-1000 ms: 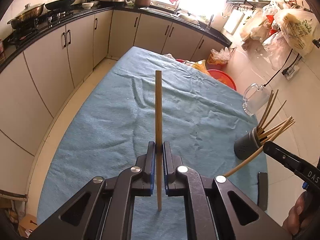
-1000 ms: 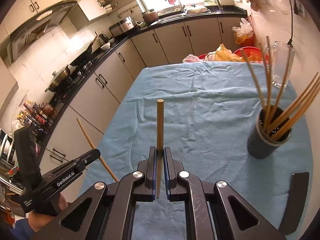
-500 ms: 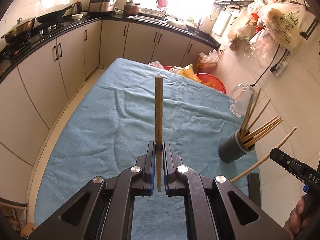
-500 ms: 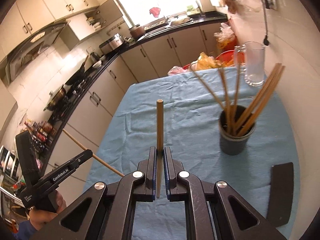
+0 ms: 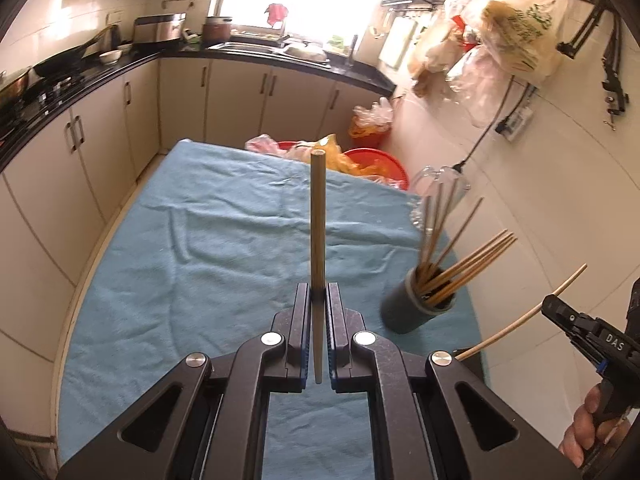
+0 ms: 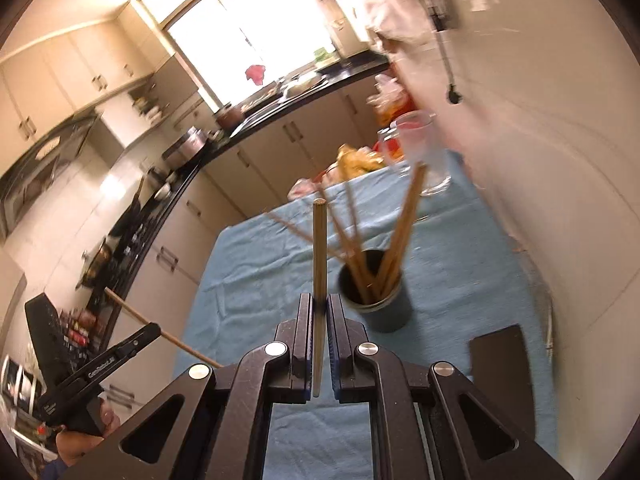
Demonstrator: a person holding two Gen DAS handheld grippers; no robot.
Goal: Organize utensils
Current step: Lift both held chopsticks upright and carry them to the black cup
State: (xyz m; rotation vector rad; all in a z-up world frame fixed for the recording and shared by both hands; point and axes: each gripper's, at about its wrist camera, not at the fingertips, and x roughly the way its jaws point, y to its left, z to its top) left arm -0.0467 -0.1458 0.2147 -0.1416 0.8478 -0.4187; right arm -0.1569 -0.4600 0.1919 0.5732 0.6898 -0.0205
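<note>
A glass mug (image 5: 439,188) stands far ahead and right of the gripper on the blue cloth (image 5: 224,240). Beyond lie red basins (image 5: 376,162); plastic bags (image 5: 516,36) hang upper right.

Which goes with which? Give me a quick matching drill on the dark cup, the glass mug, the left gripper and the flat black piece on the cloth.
Things:
1. dark cup
2. glass mug
3. left gripper
4. flat black piece

States or places:
a. lying flat on the blue cloth, nearer the camera than the cup
b. shut on a single chopstick
c. holding a bunch of chopsticks
d. empty, at the far edge by the wall

Pairs: 1-c, 2-d, 3-b, 4-a
</note>
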